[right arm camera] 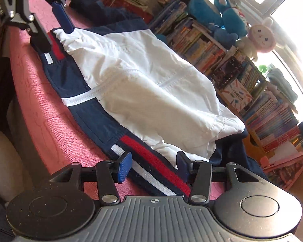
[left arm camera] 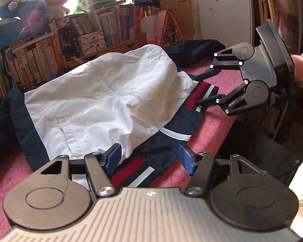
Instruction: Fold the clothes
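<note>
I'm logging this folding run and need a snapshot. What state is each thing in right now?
Jacket: lying crumpled on the pink cover, white panel up, not yet neatly folded.
Striped hem band: flat, passing between the open right tongs.
Left tongs: open, straddling the hem's other end, not clamped.
Plush toys: sitting atop the bookshelf.

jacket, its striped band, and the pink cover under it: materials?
Jacket: looks like thin woven synthetic, nylon-like; crisp wrinkles, faint sheen. Band: ribbed knit, probably elastic; fine ribs show in the red and white stripes. Cover: looks like matte terry or fleece; nubby pile with embossed patterns.
</note>
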`<state>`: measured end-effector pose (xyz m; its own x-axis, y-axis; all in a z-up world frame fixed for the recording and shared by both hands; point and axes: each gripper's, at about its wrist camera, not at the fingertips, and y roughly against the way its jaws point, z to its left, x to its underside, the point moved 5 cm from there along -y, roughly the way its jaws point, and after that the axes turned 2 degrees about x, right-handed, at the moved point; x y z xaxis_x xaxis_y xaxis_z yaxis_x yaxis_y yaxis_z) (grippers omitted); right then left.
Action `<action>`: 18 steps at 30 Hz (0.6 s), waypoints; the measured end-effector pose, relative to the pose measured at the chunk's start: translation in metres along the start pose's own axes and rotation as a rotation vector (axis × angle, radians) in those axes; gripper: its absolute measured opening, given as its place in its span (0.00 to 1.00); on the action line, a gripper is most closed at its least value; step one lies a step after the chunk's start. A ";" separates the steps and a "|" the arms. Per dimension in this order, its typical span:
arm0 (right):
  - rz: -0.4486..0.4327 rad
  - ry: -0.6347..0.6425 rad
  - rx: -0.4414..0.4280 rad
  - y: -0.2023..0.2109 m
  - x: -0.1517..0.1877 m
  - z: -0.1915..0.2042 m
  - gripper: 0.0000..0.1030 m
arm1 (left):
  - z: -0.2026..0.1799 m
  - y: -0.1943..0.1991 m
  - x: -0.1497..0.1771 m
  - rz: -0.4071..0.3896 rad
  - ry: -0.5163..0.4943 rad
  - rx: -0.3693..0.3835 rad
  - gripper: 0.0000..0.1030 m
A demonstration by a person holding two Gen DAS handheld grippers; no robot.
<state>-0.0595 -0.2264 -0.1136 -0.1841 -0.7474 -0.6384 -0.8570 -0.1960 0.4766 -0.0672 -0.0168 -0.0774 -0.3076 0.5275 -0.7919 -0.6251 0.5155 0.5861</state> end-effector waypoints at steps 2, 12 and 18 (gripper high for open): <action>-0.017 -0.020 0.002 -0.003 -0.006 -0.003 0.49 | -0.010 -0.009 0.008 0.034 -0.083 -0.045 0.62; -0.134 -0.084 -0.195 0.013 -0.037 0.024 0.63 | 0.032 -0.009 -0.001 -0.024 0.029 -0.195 0.62; -0.147 -0.142 -0.194 -0.004 -0.054 0.042 0.61 | 0.051 -0.001 -0.012 -0.083 0.129 -0.224 0.60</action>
<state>-0.0659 -0.1588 -0.1065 -0.1416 -0.6084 -0.7809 -0.7736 -0.4242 0.4708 -0.0258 0.0109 -0.0600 -0.3285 0.3918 -0.8594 -0.7909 0.3833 0.4771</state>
